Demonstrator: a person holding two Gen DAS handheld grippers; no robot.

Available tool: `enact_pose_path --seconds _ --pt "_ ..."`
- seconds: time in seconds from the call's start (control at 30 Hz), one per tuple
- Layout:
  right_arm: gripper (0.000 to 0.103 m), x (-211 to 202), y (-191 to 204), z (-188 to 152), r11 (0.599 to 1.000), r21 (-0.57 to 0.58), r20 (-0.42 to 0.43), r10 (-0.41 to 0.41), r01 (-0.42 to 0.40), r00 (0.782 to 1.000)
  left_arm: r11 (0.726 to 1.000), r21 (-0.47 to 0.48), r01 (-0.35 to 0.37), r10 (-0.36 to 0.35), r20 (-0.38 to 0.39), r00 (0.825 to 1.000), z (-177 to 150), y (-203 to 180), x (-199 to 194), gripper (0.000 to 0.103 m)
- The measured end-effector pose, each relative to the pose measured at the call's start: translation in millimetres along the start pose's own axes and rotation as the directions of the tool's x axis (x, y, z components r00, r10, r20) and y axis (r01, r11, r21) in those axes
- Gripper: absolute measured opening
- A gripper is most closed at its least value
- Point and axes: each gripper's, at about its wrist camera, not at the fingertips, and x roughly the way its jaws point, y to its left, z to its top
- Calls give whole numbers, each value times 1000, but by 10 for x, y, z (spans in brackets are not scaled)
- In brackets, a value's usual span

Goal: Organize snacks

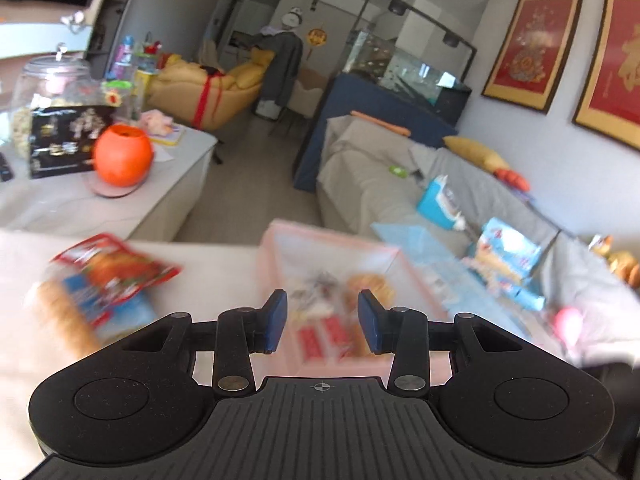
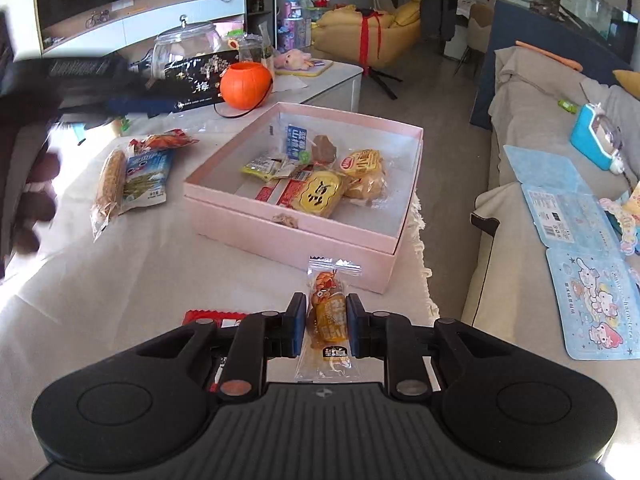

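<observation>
Right tongs [image 2: 322, 322]: clamped on a clear yellow snack packet [image 2: 326, 320], held above the tabletop [image 2: 120, 280] just in front of the pink box [image 2: 288, 236].
Left tongs [image 1: 322, 322]: apart, nothing between the pads, over the box [image 1: 280, 248].
Box contents: several wrapped snacks [image 2: 320, 192].
Loose snacks: a biscuit roll [image 2: 109, 184] and blue pouch [image 2: 148, 176] left of the box; a red packet [image 2: 214, 316] under the right tongs.

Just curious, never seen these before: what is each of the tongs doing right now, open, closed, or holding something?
Left tongs: open, nothing between the pads.
Right tongs: closed on an orange snack packet.
</observation>
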Motion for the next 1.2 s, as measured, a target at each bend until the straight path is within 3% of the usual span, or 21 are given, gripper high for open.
enact_pose_path --seconds 0.07,0.17,0.2,0.23,0.27,0.33,0.4,0.5,0.57,0.6,0.83,0.93,1.07,1.2 --pt "20 -36 -30 157 1000 18 44 15 -16 999 1000 -1 -30 30 -24 999 -126 67 -60 43" --pt "21 -84 -58 699 998 45 158 25 -32 987 997 -24 -69 67 -62 996 -168 170 -89 43" --pt "35 -80 -68 894 998 53 201 8 -19 980 995 -27 -96 94 -59 994 -176 187 -118 43" --pt "65 -46 -68 1086 998 60 221 -24 11 975 993 -25 -118 117 -52 992 -185 209 -155 43" --pt "76 2 -65 1233 997 70 225 -49 34 973 989 -24 -146 145 -34 989 -205 257 -229 43" --pt "78 88 -35 1372 995 93 215 -59 40 975 980 -36 -194 194 7 981 -245 376 -352 43" --pt "78 168 74 1330 997 78 176 -12 -2 984 958 -89 -273 278 48 959 -290 591 -484 43" --pt "78 303 347 1131 999 23 118 38 -41 992 884 -267 -383 416 77 906 -368 983 -592 43" --pt "78 392 566 1042 997 -9 68 72 -71 995 839 -376 -393 458 98 884 -429 1207 -649 43" --pt "78 434 659 1025 996 -21 46 89 -88 995 830 -398 -390 464 105 880 -457 1286 -666 43" --pt "78 930 1392 1192 979 -30 -46 200 -202 979 828 -418 -374 455 110 884 -439 1474 -867 43" --pt "78 1319 1693 1409 974 -2 -81 225 -225 971 834 -427 -350 430 104 897 -456 1468 -859 43" --pt "78 1866 2056 1846 981 -43 -69 183 -187 981 844 -396 -363 419 63 906 -466 1449 -750 43" --pt "78 2299 2400 2019 976 -182 -73 104 -116 992 843 -387 -372 415 28 910 -486 1488 -683 43"
